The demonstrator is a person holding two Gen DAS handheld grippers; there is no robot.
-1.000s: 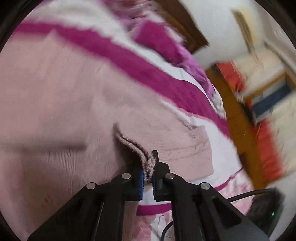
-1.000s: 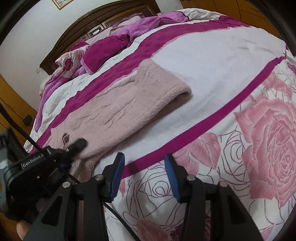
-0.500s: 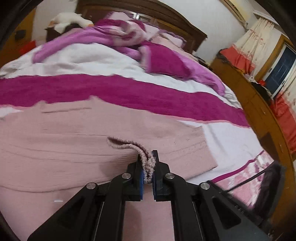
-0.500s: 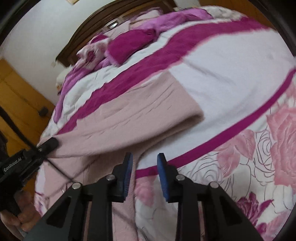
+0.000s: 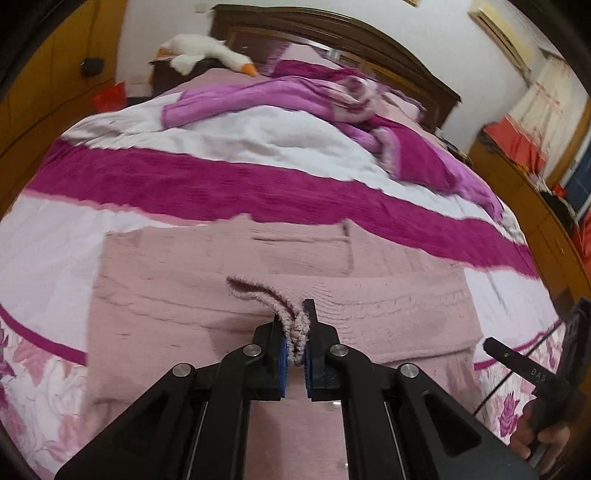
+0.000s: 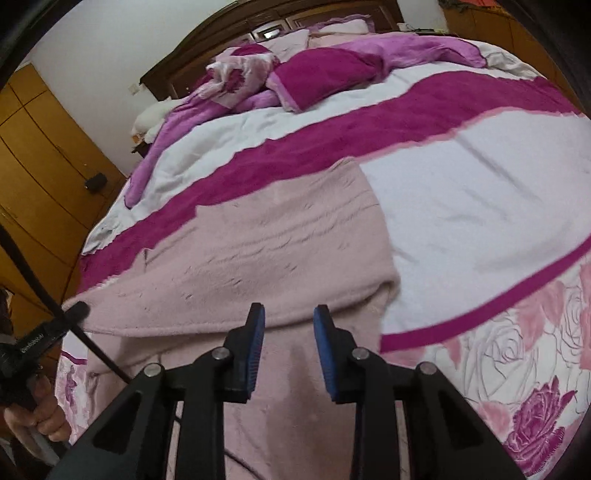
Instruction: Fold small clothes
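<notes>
A pale pink knitted garment [image 5: 280, 273] lies spread and partly folded on the bed. My left gripper [image 5: 294, 332] is shut on a ribbed edge [image 5: 266, 293] of it, lifted a little off the layer below. In the right wrist view the same garment [image 6: 258, 251] fills the middle, with a folded edge running just in front of my right gripper [image 6: 288, 317]. The right gripper is open and empty, its blue pads [image 6: 256, 339] just above the garment's lower layer. The left gripper body [image 6: 33, 343] shows at the far left of that view.
The bed has a white, magenta and rose-print cover [image 6: 480, 206]. Crumpled purple bedding [image 5: 303, 96] and a plush goose [image 5: 203, 51] lie near the dark wooden headboard [image 5: 332, 29]. Wooden cabinets [image 6: 44, 155] stand beside the bed. The right gripper's handle and hand [image 5: 539, 387] show at right.
My left gripper, still holding the pink edge, has swung and pulled back so more of the bed shows. My right gripper moved in over the garment, narrowed its jaws, then widened them again.
</notes>
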